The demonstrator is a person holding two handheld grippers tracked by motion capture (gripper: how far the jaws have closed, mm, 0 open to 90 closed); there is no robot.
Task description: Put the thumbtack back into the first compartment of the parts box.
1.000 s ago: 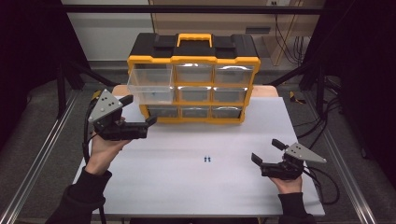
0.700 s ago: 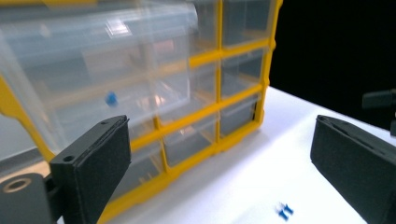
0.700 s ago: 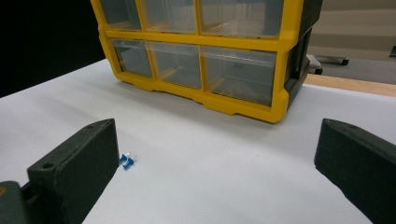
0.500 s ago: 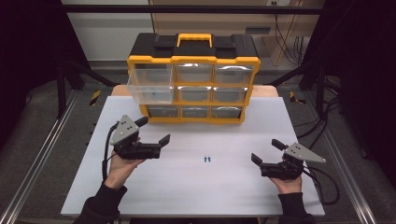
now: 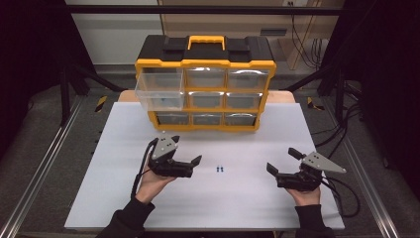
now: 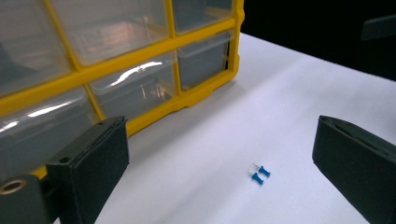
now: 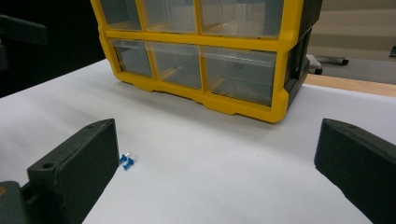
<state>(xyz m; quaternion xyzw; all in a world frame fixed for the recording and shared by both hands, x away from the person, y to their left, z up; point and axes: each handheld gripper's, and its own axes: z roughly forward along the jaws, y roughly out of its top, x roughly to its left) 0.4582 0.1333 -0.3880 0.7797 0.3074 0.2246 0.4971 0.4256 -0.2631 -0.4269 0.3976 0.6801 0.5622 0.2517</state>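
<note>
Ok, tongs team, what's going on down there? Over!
Left tongs open, empty. Right tongs open, empty. Two blue pushpins lying between them. Organizer's top-left drawer pulled out. Nothing blocking.

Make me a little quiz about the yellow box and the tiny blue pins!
1. True or false: both blue push pins lie on the white table.
2. Which drawer of the organizer sticks out? A top left B bottom right C middle
3. Fill in: the left gripper and the right gripper are both ____.

Key: 1 true; 2 A; 3 open.
</note>
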